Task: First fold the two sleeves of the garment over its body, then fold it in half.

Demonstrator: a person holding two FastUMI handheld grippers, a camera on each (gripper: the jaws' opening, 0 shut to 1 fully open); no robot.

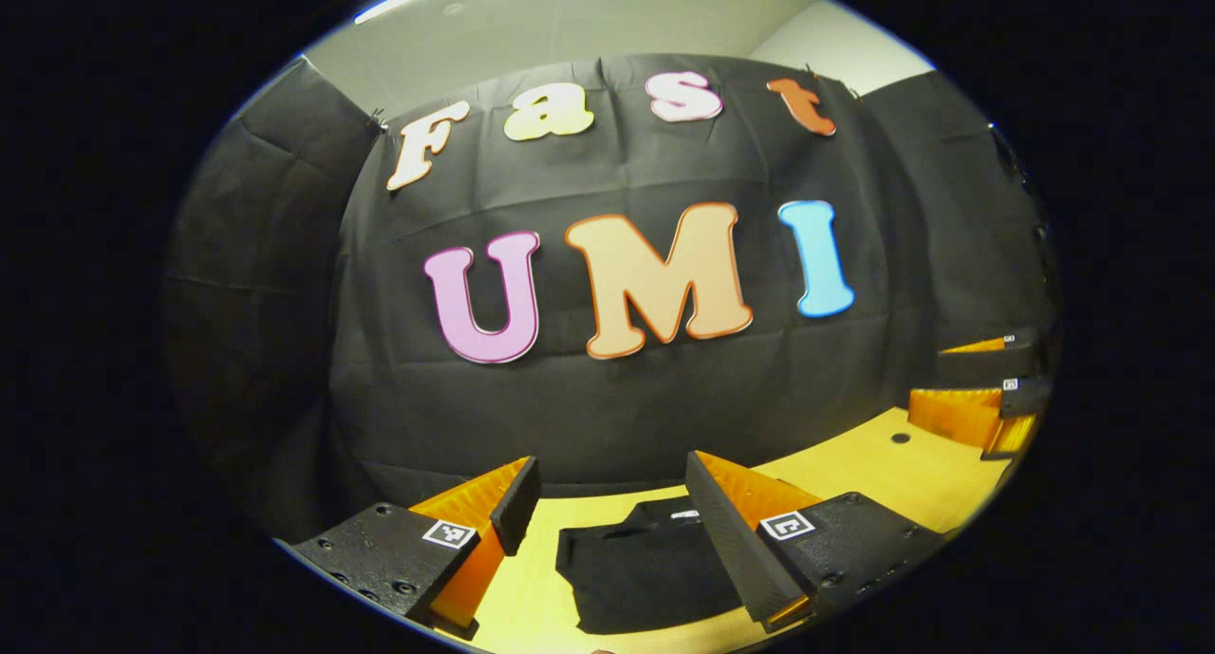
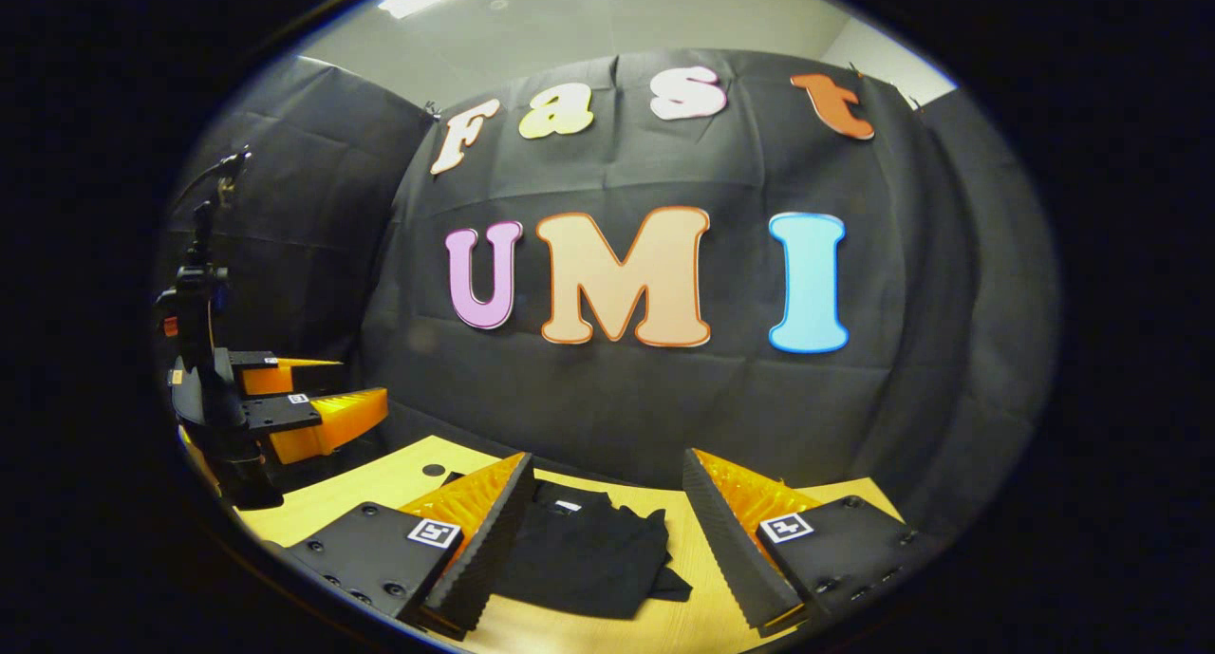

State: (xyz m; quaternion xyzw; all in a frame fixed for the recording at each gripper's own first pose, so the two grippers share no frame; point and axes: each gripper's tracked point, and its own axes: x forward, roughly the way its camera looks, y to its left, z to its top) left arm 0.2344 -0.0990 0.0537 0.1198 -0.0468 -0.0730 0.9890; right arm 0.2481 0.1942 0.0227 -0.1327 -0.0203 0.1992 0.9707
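Observation:
A black garment (image 1: 645,573) lies in a compact, folded heap on the yellow table (image 1: 883,474), a white neck label on its far edge. My left gripper (image 1: 612,483) hovers above it, open, with nothing between the fingers. In the right gripper view the same garment (image 2: 588,559) shows rumpled cloth along its right side. My right gripper (image 2: 607,469) is open above it and touches nothing. Each gripper also appears in the other's view: the right gripper (image 1: 959,381) at the far right, the left gripper (image 2: 356,385) at the far left, both open and held above the table (image 2: 380,488).
The black cloth wall closes off the back and both sides of the table. A small dark hole (image 2: 433,469) sits in the tabletop near the back left of the garment. The left gripper's dark body (image 2: 199,284) rises tall at the left.

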